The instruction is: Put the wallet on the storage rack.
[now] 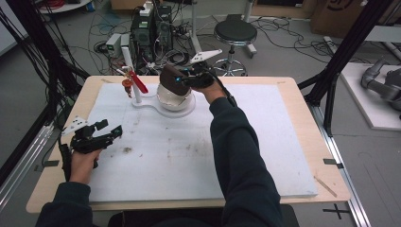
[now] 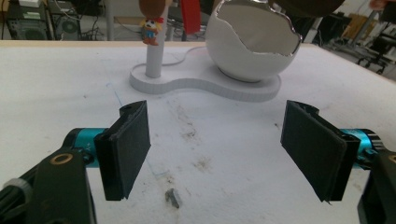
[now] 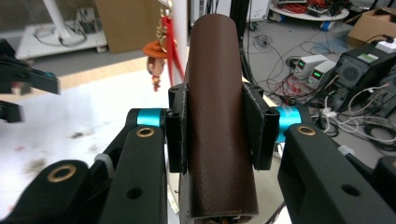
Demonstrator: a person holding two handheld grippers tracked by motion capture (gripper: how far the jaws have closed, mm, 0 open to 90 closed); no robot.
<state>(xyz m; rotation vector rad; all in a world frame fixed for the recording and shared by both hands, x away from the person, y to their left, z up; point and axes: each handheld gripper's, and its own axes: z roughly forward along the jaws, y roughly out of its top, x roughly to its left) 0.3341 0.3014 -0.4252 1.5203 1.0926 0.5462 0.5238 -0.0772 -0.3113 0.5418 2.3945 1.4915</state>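
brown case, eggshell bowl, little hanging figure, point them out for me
brown case (image 3: 217, 116), right gripper view, its middle between the fingers
eggshell bowl (image 2: 247, 58), left gripper view, outer wall
hanging figure (image 2: 152, 23), left gripper view, body

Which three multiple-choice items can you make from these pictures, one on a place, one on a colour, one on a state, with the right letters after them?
1. Where is the right gripper?
A. Above the white broken-egg bowl
B. At the near table edge
C. On the stool

2. What colour is the rolled thing in it?
A. White
B. Brown
C. Green

3. How are the left gripper jaws?
A. Shut on the figurine
B. Shut on nothing
C. Wide apart, nothing between them

Answers: 1 A, the high view shows it over the bowl. 2 B, the right gripper view shows brown. 3 C, bare white mat lies between the pads.
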